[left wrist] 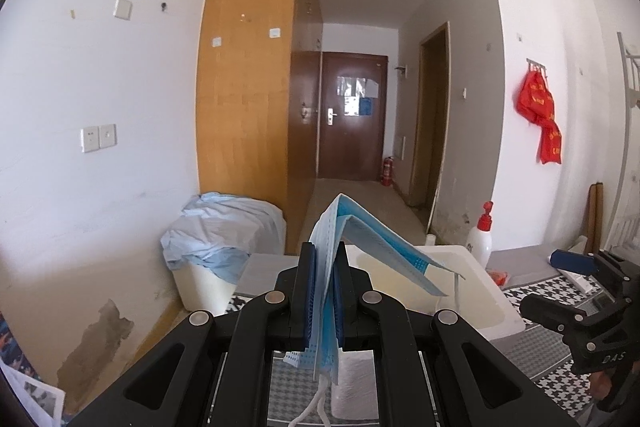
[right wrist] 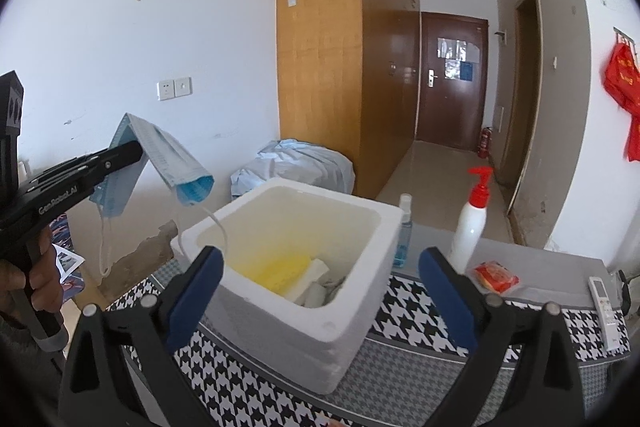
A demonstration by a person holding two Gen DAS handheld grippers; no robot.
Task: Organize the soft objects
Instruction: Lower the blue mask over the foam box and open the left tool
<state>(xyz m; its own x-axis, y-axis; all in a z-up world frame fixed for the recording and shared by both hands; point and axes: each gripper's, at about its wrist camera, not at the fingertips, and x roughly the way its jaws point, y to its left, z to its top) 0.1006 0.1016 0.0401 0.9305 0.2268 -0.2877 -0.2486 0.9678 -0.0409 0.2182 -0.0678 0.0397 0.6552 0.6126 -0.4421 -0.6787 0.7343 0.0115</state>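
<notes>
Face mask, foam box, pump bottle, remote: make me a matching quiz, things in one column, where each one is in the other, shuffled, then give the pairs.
Things:
1. face mask
2. white foam box
3. pump bottle with red top
4. remote control

Places:
A. lying flat near the table's right edge
B. standing upright to the right of the box
C. clamped in the left gripper, hanging in the air
D. in the middle of the houndstooth tablecloth, open at the top

Pairs: 1-C, 2-D, 3-B, 4-A
</notes>
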